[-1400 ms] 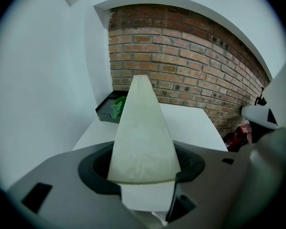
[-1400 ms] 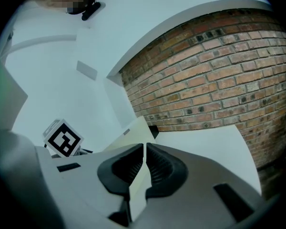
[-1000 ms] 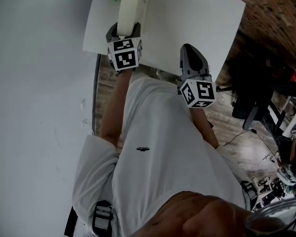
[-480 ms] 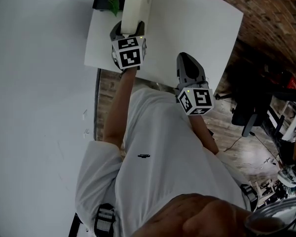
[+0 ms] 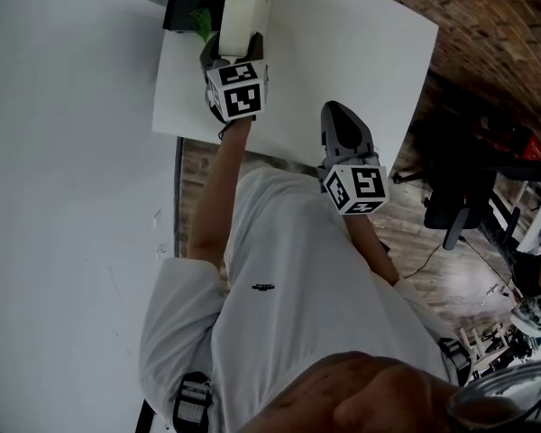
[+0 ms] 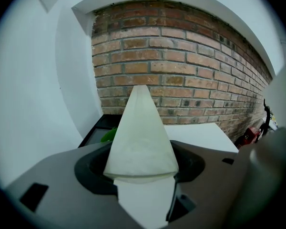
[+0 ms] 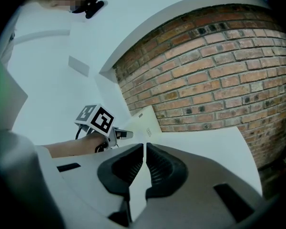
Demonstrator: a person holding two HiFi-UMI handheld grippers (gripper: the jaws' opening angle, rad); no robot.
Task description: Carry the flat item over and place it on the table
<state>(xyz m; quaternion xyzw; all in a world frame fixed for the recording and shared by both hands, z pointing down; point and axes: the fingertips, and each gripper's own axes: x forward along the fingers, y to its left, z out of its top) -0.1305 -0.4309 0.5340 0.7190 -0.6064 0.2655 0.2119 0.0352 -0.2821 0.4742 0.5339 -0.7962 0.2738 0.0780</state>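
Item (image 5: 243, 5) farther forward over table (image 5: 343, 52)

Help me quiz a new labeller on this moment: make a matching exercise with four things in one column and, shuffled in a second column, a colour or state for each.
Column one
1. left gripper
2. right gripper
3. flat item
4. table

Column two
A. fingers together with nothing between them
B. white, with a square corner near the brick wall
C. fingers clamped on something
D. cream, held by one end

Pairs: 1-C, 2-A, 3-D, 4-B
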